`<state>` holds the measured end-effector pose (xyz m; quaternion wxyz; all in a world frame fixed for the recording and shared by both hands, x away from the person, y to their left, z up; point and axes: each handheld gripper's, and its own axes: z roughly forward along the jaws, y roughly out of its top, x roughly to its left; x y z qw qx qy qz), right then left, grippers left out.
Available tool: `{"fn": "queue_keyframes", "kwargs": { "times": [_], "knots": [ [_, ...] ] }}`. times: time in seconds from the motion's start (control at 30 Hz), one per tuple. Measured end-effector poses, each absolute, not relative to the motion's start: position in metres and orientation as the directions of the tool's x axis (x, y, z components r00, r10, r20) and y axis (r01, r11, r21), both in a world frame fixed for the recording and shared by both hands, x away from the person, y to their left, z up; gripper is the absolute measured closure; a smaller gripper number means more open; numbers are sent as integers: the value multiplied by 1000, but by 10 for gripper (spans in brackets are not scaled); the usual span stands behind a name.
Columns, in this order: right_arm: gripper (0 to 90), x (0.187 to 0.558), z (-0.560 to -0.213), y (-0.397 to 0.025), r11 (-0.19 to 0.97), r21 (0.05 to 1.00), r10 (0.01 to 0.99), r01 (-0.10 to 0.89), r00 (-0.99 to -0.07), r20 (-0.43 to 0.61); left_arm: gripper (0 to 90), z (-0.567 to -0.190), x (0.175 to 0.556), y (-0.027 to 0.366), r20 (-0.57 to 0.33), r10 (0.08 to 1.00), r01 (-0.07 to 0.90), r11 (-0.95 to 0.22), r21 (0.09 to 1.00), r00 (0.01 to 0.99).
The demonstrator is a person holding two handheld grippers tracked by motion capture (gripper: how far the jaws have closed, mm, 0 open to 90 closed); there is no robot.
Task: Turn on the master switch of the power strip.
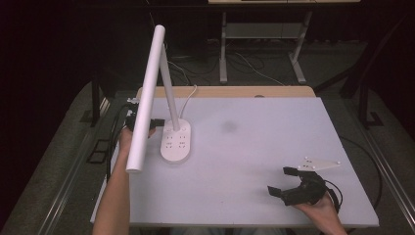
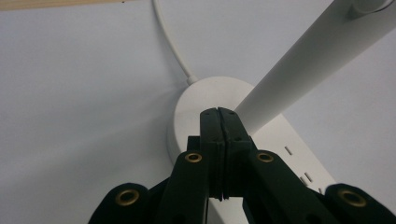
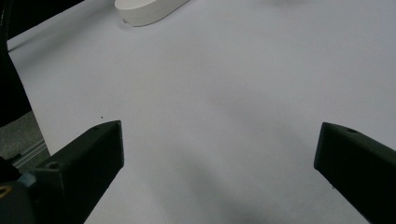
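Observation:
A white desk lamp stands on the table's left half, with an oval base (image 1: 176, 145), an upright stem (image 1: 168, 85) and a long head bar (image 1: 146, 98) reaching toward the front. My left gripper (image 1: 158, 121) sits just left of the base, partly hidden behind the head bar. In the left gripper view its jaws are shut together with nothing between them, tips (image 2: 218, 113) over the base (image 2: 196, 100) beside the stem (image 2: 299, 65). Whether they touch it I cannot tell. My right gripper (image 1: 281, 180) rests open at the front right, jaws spread wide (image 3: 219, 140) over bare table.
The lamp's white cable (image 1: 188, 98) runs from the base (image 3: 149, 9) to the table's wooden back edge (image 1: 225, 91). The white tabletop (image 1: 254, 142) spreads between the two grippers. Dark floor, cables and table legs lie beyond the back edge.

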<state>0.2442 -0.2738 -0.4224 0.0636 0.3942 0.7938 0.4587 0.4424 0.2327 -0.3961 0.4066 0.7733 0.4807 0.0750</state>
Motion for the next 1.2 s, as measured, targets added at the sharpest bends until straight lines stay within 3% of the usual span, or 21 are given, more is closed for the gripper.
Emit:
{"fn": "queue_keyframes", "kwargs": {
  "times": [0.97, 1.1, 1.2],
  "knots": [
    [10, 245, -423, -273, 279, 775, 679, 567, -687, 259, 897, -416, 447, 214, -238, 815, 696, -255, 671, 528],
    [10, 245, -423, -273, 274, 776, 683, 567, -683, 258, 898, -415, 446, 208, -169, 833, 670, -285, 686, 528],
    [9, 245, -424, -273, 274, 775, 684, 569, -682, 259, 899, -416, 446, 208, -182, 836, 671, -265, 692, 518]
  ]
}}
